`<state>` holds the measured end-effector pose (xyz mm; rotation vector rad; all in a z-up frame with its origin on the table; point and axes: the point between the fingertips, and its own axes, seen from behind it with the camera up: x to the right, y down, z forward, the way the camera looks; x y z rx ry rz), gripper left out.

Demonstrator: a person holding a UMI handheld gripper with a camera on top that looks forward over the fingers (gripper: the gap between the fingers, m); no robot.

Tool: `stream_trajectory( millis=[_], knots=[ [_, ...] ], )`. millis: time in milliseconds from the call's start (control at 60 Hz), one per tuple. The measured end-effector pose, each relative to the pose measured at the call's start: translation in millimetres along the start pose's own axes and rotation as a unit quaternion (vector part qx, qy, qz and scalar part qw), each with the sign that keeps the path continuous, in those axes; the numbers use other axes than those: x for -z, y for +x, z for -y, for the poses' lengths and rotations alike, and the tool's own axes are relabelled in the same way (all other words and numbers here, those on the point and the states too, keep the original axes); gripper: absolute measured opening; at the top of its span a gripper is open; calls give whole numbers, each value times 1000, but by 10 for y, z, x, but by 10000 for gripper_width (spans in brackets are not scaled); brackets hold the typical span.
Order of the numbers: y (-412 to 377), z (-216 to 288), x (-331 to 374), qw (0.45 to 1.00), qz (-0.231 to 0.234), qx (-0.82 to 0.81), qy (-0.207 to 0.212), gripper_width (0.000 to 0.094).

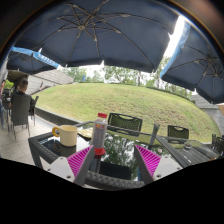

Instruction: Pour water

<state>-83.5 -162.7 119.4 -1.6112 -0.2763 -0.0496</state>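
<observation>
Clear plastic bottle (98, 135) w/ red cap, between claw (113, 160) pads.

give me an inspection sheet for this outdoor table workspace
surface: dark table under parasols, ahead of the fingers
job's things: bottle with a red cap standing upright just ahead of the fingers, between their lines; light-coloured cup beside it on the table
clutter: small items near the cup, too small to identify
grippers: hand-held gripper open, pink pads either side, nothing pressed between them; bottle not gripped
cables: nothing seen
surroundings: dark chairs across the table, grass slope and trees beyond, a person seated off to the side, big parasols overhead
</observation>
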Motion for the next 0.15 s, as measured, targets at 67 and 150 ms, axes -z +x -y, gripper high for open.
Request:
stream_trajectory(
  millis=[67,150],
  knots=[
    [33,-5,103,1000,-7,5,-1,835],
    [28,-45,211,1000,-9,2,-5,834]
  ],
)
